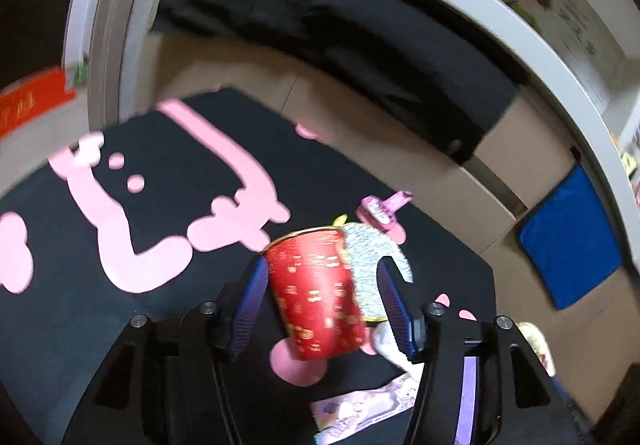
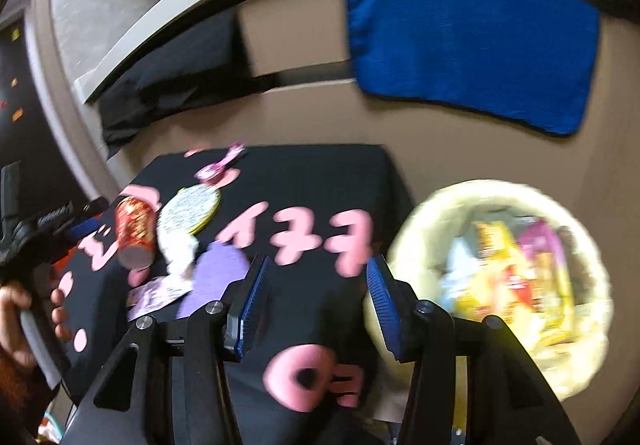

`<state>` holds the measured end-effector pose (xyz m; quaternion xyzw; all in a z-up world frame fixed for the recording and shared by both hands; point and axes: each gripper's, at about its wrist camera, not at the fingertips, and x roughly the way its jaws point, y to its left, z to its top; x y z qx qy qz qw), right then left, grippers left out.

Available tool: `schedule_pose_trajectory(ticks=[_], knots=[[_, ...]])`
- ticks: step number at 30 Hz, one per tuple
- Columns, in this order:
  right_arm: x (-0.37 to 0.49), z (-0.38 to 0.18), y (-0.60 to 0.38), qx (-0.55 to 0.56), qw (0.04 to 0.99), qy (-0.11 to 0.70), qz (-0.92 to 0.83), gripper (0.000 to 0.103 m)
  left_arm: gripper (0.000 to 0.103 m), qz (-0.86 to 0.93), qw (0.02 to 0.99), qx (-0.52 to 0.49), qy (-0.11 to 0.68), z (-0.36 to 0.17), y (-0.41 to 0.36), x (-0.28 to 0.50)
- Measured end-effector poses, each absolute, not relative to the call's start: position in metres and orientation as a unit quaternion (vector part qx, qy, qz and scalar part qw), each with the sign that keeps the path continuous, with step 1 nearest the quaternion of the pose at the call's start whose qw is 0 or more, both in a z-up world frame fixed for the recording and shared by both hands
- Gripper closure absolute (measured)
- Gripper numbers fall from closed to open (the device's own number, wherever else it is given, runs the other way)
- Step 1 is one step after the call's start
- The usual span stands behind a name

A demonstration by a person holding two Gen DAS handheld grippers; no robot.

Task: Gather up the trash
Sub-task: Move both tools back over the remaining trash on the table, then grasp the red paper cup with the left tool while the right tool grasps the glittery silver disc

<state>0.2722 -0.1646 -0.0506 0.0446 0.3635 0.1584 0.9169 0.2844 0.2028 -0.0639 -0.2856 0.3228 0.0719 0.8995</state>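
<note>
The left gripper (image 1: 320, 297) is straddling the red paper cup (image 1: 316, 293), jaws open; centre before squeezing gently. The right gripper (image 2: 316, 305) is hovering, jaws open, empty, beside the trash basket (image 2: 416, 221).

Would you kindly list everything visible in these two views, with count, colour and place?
paper cup: one, red with gold print, between the left tongs' fingers
round lid: one, silvery with yellow rim, beside the cup
crumpled tissue: one, white, below the lid
pink toy: one, far side of the mat
printed wrapper: one, lilac, near mat edge
mat: one, black with pink letters
bin: one, cream, holding yellow and pink wrappers, right of the mat
cloth: one, blue, on the floor
left tongs: open around the cup
right tongs: open, empty
</note>
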Motion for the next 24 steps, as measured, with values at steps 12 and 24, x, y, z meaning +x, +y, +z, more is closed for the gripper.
schedule_pose_trajectory(ticks=[12,24], knots=[[0.267,-0.059,-0.124,0.021,0.900,0.391,0.189,0.056,0.044,0.045,0.866,-0.310,0.390,-0.095,0.196,0.323],[0.306,-0.037,-0.061,-0.015,0.896,0.386,0.218,0.049,0.045,0.013,0.844,-0.334,0.419,-0.094,0.214,0.319]])
